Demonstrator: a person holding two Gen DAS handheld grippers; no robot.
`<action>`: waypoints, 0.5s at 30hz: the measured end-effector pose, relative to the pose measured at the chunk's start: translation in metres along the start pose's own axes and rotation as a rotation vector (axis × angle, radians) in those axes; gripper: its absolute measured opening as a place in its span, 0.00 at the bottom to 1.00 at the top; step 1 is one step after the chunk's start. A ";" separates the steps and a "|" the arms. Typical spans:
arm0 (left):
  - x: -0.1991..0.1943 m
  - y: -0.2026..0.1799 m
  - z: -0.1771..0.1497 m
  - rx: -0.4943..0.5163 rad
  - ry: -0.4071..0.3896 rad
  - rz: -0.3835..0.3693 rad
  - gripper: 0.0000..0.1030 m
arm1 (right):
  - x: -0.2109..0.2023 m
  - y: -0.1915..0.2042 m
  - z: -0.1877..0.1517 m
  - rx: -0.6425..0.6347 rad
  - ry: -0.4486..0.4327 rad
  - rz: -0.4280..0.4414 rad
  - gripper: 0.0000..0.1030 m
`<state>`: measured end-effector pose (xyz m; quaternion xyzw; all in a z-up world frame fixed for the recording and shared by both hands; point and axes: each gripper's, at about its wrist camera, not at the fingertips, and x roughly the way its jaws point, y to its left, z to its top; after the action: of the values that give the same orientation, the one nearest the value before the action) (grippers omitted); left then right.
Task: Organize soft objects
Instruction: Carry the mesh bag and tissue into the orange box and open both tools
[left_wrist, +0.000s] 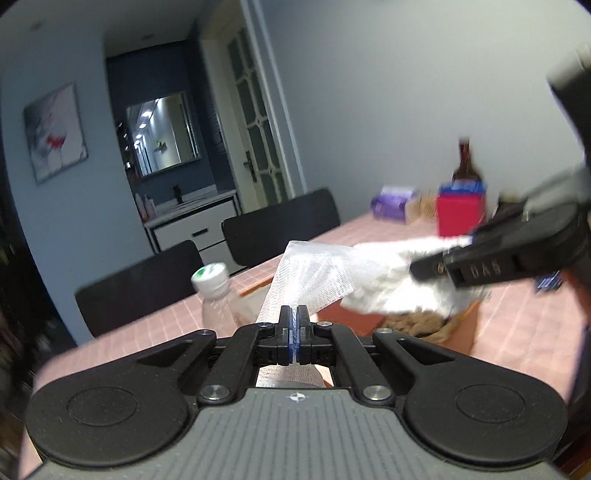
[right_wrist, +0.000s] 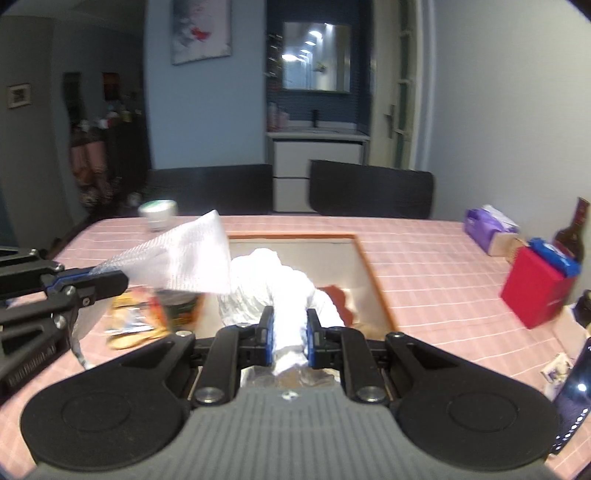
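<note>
The white gauze cloth (left_wrist: 314, 273) hangs in the air between my two hands, above the wooden tray (right_wrist: 364, 258) sunk in the middle of the table (right_wrist: 424, 266). I have it at both ends so it stays spread rather than collapsing into a heap. My left hand-held gripper (left_wrist: 294, 325) has its blue pads pressed nearly together on one thin corner of the mesh, which fans up and away from the fingers. My right hand-held gripper (right_wrist: 289, 334) is only partly closed, because it has a thick bunched wad of the same white fabric (right_wrist: 273, 284) between its fingers.

I judge that holding it over the tray keeps the loose end off the clutter: a snack packet (right_wrist: 135, 321) and a dark tin (right_wrist: 183, 304) lie just under the left hand, and a capped plastic bottle (left_wrist: 214, 291) stands beside it. A red box (right_wrist: 535, 291), a tissue pack (right_wrist: 487, 229) and a dark bottle (right_wrist: 572, 236) sit well apart at the table's far right.
</note>
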<state>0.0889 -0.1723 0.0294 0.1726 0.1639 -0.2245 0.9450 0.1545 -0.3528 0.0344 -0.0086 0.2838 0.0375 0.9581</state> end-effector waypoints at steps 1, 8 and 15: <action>0.013 -0.009 0.004 0.040 0.024 0.023 0.01 | 0.009 -0.006 0.003 0.011 0.015 -0.012 0.14; 0.096 -0.044 0.015 0.245 0.153 0.126 0.01 | 0.074 -0.043 0.021 0.069 0.099 -0.025 0.14; 0.171 -0.048 0.017 0.304 0.300 0.201 0.01 | 0.140 -0.073 0.024 0.224 0.203 0.111 0.14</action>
<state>0.2143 -0.2823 -0.0341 0.3597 0.2487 -0.1231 0.8908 0.2900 -0.4149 -0.0224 0.1100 0.3818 0.0573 0.9159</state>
